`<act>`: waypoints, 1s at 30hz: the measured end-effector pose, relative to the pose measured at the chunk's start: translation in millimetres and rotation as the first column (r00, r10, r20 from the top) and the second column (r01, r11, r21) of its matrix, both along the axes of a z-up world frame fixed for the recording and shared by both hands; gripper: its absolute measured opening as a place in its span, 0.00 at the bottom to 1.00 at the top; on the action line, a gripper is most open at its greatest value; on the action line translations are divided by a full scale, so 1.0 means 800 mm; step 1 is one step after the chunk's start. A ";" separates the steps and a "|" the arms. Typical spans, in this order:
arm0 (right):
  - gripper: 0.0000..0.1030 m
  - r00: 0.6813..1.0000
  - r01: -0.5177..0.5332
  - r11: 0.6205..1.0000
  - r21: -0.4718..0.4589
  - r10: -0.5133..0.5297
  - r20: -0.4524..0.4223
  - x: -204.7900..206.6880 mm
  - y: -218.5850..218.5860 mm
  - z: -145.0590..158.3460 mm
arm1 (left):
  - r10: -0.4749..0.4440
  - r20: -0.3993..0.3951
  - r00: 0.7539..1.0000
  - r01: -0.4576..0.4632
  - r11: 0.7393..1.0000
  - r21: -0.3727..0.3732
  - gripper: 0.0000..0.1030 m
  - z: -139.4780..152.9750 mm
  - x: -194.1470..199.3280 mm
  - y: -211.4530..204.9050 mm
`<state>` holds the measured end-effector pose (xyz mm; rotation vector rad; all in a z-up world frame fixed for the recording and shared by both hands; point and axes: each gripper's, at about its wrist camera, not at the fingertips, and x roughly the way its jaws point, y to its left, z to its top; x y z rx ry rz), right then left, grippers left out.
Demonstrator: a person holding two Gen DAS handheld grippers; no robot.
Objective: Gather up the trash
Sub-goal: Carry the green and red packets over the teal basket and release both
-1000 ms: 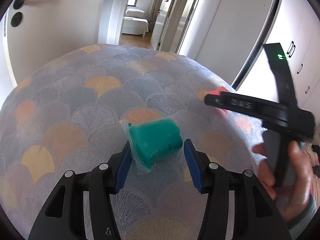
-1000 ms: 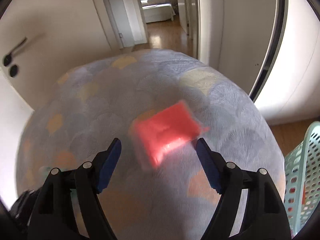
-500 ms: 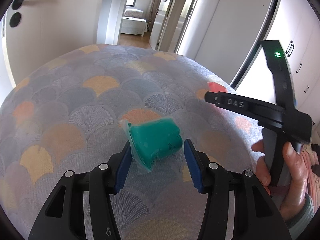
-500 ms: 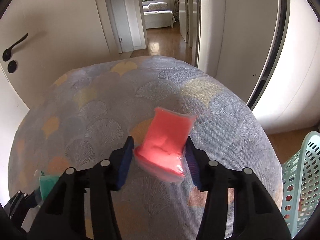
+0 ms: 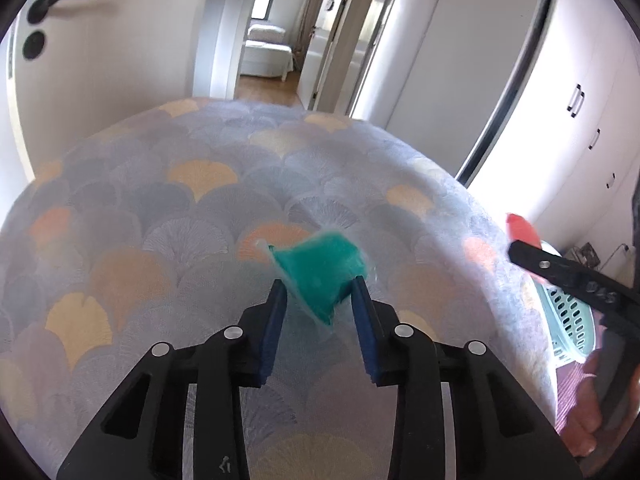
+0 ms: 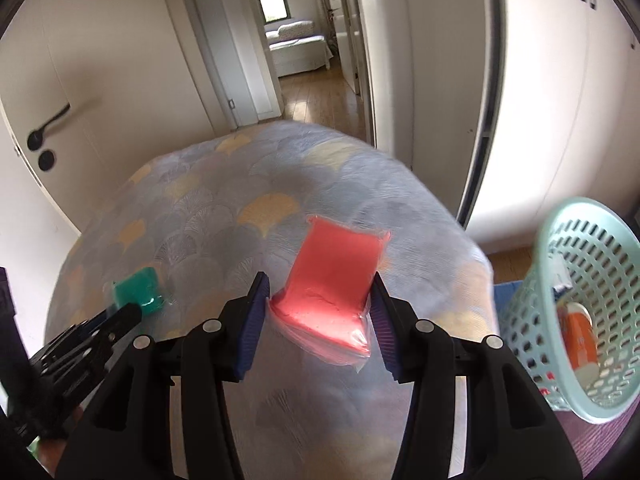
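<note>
A green plastic-wrapped packet sits tilted between the blue pads of my left gripper, just above the patterned bed cover. The jaws are closing and the pads press its sides. The same packet shows in the right wrist view at the tip of the left gripper. My right gripper is shut on a red plastic-wrapped packet, held in the air over the bed's right side. From the left wrist view, the red packet sticks out of the right gripper.
A light-green perforated basket stands on the floor right of the bed, with an orange item inside; the basket also shows behind the right gripper. White doors and wardrobe fronts ring the bed. A hallway opens beyond.
The left jaws have narrowed onto the green packet, which has tipped up. The right gripper closed on the red packet, lifted it and carried it right, toward the basket.
</note>
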<state>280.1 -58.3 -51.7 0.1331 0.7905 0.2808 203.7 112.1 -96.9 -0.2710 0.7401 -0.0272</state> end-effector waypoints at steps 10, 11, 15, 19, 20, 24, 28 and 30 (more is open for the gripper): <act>0.45 0.994 0.045 0.997 0.058 -0.051 0.100 -0.053 -0.070 0.045 | -0.064 0.065 0.996 0.064 0.998 0.004 0.22 0.043 -0.024 -0.049; 0.45 0.993 0.050 0.997 0.060 -0.056 0.104 -0.055 -0.074 0.047 | -0.074 0.074 0.994 0.074 0.997 0.010 0.21 0.050 -0.027 -0.056; 0.45 0.991 0.076 0.992 0.102 -0.086 0.100 -0.063 -0.099 0.050 | -0.120 0.092 0.989 0.118 0.993 0.030 0.00 0.064 -0.035 -0.077; 0.45 0.988 0.104 0.987 0.126 -0.116 0.098 -0.072 -0.124 0.050 | -0.170 0.097 0.981 0.167 0.985 0.040 0.00 0.075 -0.044 -0.101; 0.45 0.988 0.109 0.985 0.132 -0.122 0.096 -0.073 -0.128 0.050 | -0.180 0.103 0.978 0.176 0.983 0.051 0.00 0.077 -0.048 -0.104; 0.45 0.985 0.123 0.982 0.147 -0.139 0.104 -0.083 -0.146 0.051 | -0.219 0.107 0.970 0.215 0.975 0.047 0.03 0.085 -0.052 -0.113; 0.45 0.980 0.142 0.979 0.147 -0.160 0.117 -0.094 -0.166 0.053 | -0.198 0.109 0.974 0.201 0.980 -0.016 0.56 0.074 -0.063 -0.077; 0.45 0.977 0.152 0.976 0.154 -0.172 0.123 -0.097 -0.175 0.051 | -0.162 0.080 0.984 0.163 0.987 -0.007 0.57 0.062 -0.067 -0.063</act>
